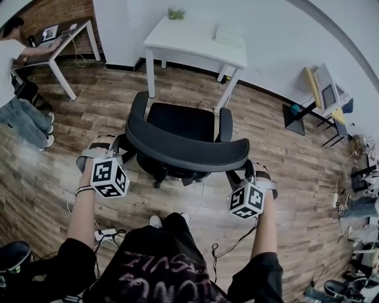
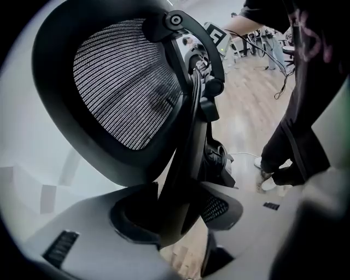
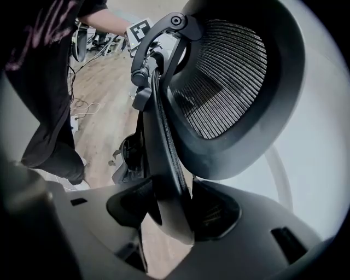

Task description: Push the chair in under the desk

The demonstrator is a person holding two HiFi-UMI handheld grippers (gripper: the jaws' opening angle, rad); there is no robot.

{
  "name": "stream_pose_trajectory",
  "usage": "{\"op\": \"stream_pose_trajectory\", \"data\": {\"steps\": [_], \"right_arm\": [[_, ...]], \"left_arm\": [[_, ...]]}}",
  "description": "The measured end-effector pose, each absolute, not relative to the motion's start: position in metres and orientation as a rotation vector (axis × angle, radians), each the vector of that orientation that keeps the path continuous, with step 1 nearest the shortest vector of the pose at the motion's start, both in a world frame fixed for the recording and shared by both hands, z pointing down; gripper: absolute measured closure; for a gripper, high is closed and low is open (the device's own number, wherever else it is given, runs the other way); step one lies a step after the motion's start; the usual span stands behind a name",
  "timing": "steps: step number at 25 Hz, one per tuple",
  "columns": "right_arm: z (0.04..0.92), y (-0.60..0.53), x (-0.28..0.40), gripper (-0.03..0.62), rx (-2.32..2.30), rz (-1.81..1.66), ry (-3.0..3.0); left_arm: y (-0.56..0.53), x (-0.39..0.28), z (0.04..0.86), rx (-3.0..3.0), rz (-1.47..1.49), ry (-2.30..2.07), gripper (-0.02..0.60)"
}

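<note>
A black office chair (image 1: 180, 121) stands on the wood floor and faces a white desk (image 1: 195, 44), its seat just short of the desk's front edge. The curved mesh backrest (image 1: 183, 152) is turned toward me. My left gripper (image 1: 120, 147) is closed over the backrest's left end, and my right gripper (image 1: 240, 173) over its right end. In the left gripper view the backrest (image 2: 126, 82) rim runs down between the jaws of my left gripper (image 2: 175, 210). In the right gripper view the backrest (image 3: 229, 82) rim sits the same way in my right gripper (image 3: 169, 208).
A second white desk (image 1: 71, 35) stands at the back left with a person (image 1: 18, 112) at it. Cables and a power strip (image 1: 103, 234) lie on the floor by my feet. Equipment and stands (image 1: 323, 89) line the right wall. A plant (image 1: 176, 13) is on the desk.
</note>
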State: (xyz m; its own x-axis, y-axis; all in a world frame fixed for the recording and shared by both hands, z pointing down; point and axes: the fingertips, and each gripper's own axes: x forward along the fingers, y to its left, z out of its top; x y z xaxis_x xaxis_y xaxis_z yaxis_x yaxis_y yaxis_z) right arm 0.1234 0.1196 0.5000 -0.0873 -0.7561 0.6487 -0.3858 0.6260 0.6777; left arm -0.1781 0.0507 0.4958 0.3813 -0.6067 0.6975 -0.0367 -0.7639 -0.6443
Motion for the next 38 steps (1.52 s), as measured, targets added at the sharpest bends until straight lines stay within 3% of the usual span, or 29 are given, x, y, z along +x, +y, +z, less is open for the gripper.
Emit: {"op": "stream_pose_trajectory", "data": {"steps": [15, 38], "right_arm": [[0.504, 0.067, 0.129, 0.368, 0.943, -0.416, -1.708], [0.500, -0.018, 0.195, 0.365, 0.917, -0.432, -1.707]], "left_arm": [[-0.007, -0.172, 0.501, -2.090, -1.380, 0.565, 0.354], [-0.086, -0.109, 0.496, -2.153, -1.451, 0.552, 0.350]]}}
